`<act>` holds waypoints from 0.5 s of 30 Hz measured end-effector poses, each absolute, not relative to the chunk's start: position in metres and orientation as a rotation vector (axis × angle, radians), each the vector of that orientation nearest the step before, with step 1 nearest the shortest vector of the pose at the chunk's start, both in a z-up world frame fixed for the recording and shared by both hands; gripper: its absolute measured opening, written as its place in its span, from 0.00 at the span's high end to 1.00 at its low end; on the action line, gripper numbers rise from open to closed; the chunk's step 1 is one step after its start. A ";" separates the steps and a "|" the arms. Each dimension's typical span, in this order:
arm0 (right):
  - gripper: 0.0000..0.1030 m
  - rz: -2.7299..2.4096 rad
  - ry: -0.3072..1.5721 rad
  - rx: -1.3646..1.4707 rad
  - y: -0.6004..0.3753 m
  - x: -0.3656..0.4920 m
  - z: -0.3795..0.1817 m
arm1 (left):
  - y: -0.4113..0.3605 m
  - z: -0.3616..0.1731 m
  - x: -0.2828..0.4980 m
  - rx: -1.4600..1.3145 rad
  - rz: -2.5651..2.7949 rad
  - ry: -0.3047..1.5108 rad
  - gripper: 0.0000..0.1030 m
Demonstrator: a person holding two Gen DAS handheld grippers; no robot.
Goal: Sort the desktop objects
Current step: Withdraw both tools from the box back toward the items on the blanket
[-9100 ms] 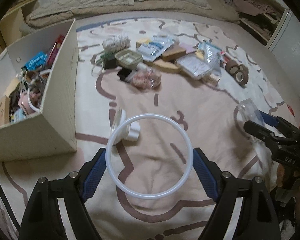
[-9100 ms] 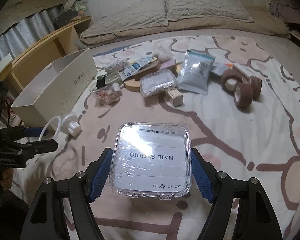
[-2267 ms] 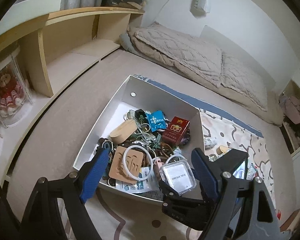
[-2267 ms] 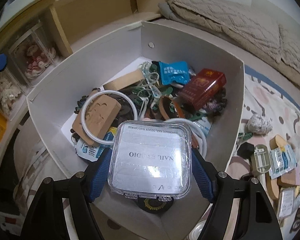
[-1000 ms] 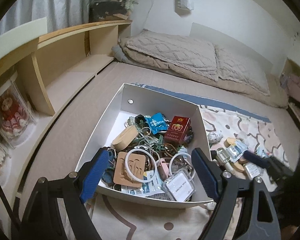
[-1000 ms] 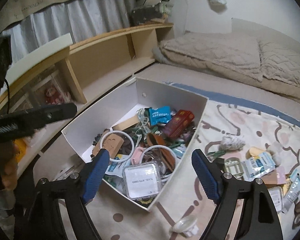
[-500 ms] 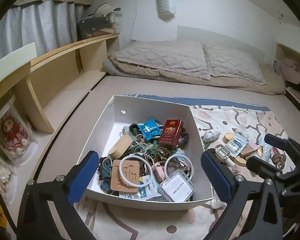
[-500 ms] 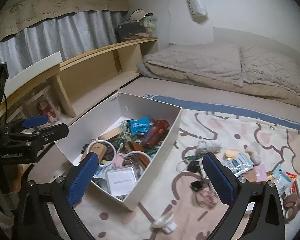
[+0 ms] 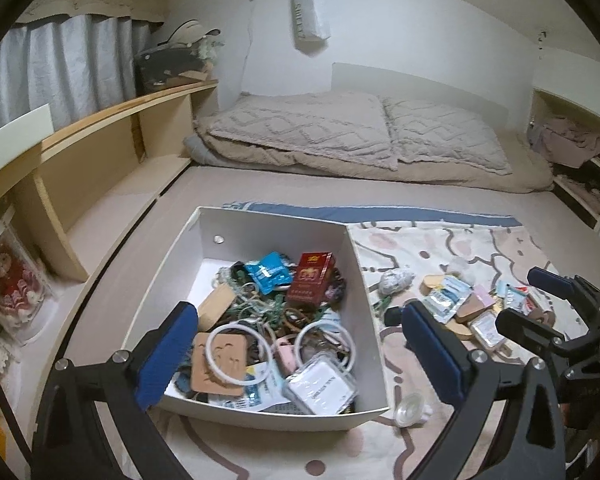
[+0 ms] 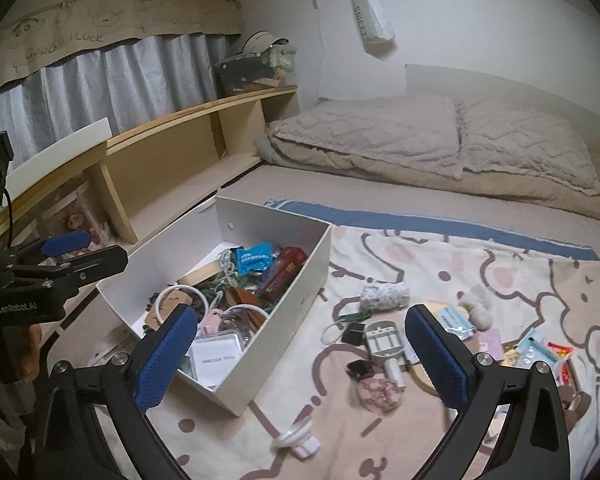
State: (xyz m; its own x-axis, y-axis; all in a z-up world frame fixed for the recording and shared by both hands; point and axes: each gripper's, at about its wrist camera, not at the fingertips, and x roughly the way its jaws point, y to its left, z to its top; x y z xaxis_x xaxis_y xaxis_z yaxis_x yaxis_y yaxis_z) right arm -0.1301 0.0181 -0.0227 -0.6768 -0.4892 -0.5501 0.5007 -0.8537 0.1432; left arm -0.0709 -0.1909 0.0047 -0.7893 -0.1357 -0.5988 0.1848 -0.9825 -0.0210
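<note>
A white box (image 9: 276, 232) holds several small items, among them a white ring (image 9: 236, 356) on a tan pad and a clear nail case (image 9: 320, 388). My left gripper (image 9: 298, 332) hangs open and empty above the box's near side. My right gripper (image 10: 302, 328) is also open and empty, hovering above the box's right wall (image 10: 284, 308), with the nail case (image 10: 216, 356) below its left finger. Each gripper shows in the other's view: the right gripper (image 9: 540, 304) at the right, the left gripper (image 10: 72, 256) at the left. Loose items (image 10: 384, 344) lie on the patterned blanket.
A white cap-like piece (image 10: 296, 440) lies on the blanket by the box's near corner. A wooden shelf (image 9: 100, 148) runs along the left. Pillows and bedding (image 9: 340, 140) fill the back. More loose packets (image 9: 452, 300) lie right of the box.
Both grippers have let go, opened wider and drawn back from the box. The ring and the nail case now lie in the box. Both views have swung toward the blanket.
</note>
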 end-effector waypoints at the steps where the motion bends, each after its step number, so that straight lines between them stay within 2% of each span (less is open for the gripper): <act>1: 0.00 -2.479 0.024 0.800 0.024 -0.130 -0.022 | -0.188 0.005 -0.072 0.933 -2.830 0.118 0.01; 15: 0.00 -2.620 -0.019 0.865 0.108 -0.143 -0.039 | -0.144 -0.003 -0.088 0.974 -2.929 0.063 0.01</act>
State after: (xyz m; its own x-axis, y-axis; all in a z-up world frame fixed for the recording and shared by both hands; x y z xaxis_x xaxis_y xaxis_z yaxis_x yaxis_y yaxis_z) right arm -0.1429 0.1075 -0.0390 -0.7386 -0.3584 -0.5710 0.3500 -0.9277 0.1297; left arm -0.0878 -0.1435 -0.0031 -0.7995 -0.0384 -0.5995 0.0643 -0.9977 -0.0219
